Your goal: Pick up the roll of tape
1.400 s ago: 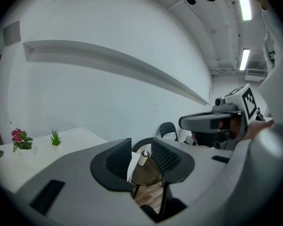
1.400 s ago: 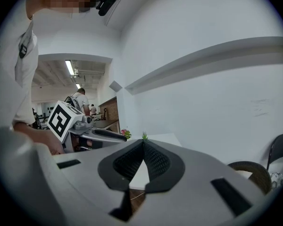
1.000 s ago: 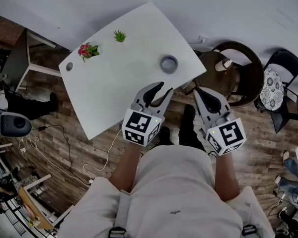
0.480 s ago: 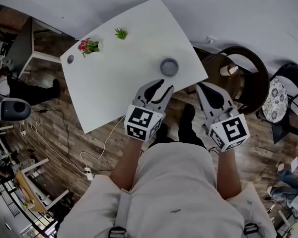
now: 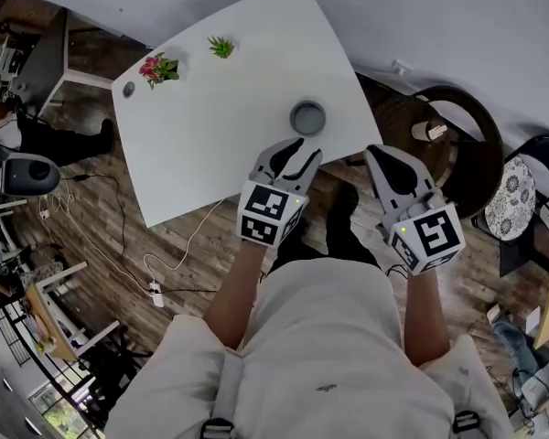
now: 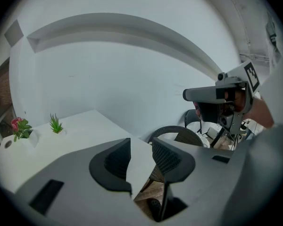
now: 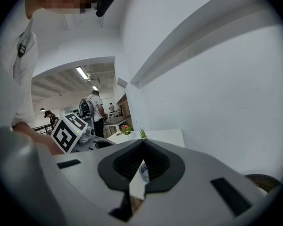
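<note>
Left gripper (image 5: 302,149) has neared the roll of tape (image 5: 308,117), empty jaws opening to grasp; right gripper (image 5: 380,154) seems shut

roll of tape (image 7: 143,172) mostly hidden behind right gripper (image 7: 142,144), round thing (image 5: 128,89) on table (image 5: 210,144) too small to identify

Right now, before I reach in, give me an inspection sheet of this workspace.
Surface: white table, holding the tape and two plants.
Job's things: tape roll, lying flat near the table's near corner, untouched.
Clutter: pink-flowered plant and green plant at the far edge.
Grippers: left gripper just short of the tape, jaws opening, nothing between them; right gripper off the table's edge, jaws shut, empty.
Cables: white cable on the floor by the table.
Surroundings: wood floor; wicker chair to the right.
</note>
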`<state>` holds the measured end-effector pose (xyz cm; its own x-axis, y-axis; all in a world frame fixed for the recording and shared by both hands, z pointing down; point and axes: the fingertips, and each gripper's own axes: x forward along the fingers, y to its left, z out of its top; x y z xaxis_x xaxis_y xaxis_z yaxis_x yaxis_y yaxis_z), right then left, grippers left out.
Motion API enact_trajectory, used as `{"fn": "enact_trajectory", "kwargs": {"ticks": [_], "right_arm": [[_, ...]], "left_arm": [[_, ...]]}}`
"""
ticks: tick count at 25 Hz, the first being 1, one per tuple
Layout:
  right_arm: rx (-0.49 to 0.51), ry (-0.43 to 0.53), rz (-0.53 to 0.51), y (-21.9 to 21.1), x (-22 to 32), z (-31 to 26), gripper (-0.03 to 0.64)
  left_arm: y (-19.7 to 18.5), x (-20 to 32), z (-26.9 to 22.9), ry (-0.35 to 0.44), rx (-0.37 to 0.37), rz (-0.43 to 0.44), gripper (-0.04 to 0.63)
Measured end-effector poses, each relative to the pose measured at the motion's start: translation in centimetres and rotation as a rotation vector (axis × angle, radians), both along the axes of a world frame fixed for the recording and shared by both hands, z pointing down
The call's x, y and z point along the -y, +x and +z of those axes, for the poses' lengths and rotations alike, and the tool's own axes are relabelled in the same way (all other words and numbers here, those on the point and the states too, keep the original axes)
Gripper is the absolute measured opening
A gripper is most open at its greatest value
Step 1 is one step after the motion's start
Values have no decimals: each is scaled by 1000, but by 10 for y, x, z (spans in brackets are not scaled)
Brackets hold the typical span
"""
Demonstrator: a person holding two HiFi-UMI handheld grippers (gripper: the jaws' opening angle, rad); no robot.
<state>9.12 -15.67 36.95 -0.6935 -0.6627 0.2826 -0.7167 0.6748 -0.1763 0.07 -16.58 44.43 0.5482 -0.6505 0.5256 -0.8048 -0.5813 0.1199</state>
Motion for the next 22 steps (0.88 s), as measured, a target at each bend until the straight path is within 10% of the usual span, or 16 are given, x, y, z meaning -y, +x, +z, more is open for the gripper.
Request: {"fn": "enact_trajectory", "kwargs": {"ticks": [22], "right_arm": [[20, -98, -91, 4, 12, 43, 6]], "left_arm": [[6, 20, 81, -97, 236, 1, 164]]}}
